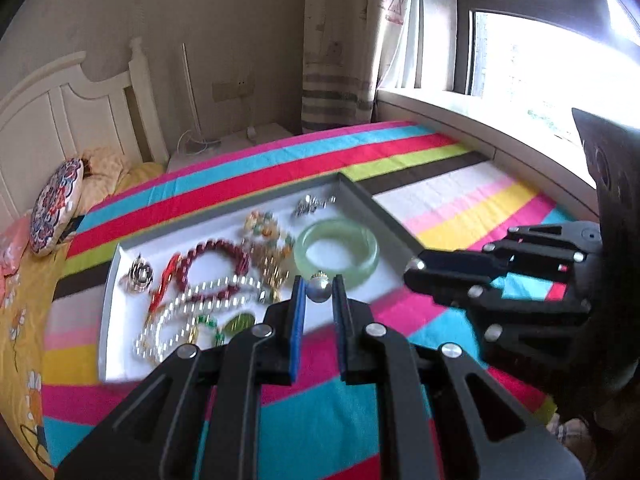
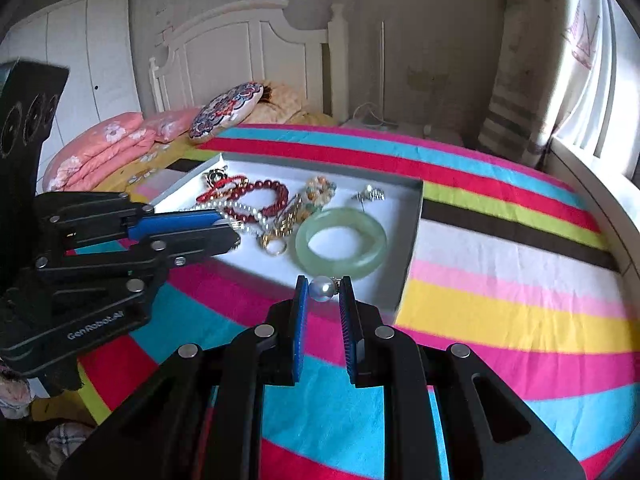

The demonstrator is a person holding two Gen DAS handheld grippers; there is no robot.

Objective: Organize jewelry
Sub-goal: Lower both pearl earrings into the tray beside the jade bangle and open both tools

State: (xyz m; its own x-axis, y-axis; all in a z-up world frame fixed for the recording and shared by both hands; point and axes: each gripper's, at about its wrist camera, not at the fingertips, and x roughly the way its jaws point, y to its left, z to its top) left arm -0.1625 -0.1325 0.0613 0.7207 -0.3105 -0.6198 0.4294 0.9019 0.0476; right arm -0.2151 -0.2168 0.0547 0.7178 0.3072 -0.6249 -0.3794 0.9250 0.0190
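Judging progress, you have both tongs, left and right, each clamped on a pearl earring; the tray pile remains unsorted.

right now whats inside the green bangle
Only bare white tray floor shows inside the green bangle. Its near rim hides a strip of the tray behind it.

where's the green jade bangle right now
The green jade bangle lies flat in the white tray, at its near right corner beside the gold ring. In the left wrist view it sits just beyond the left gripper.
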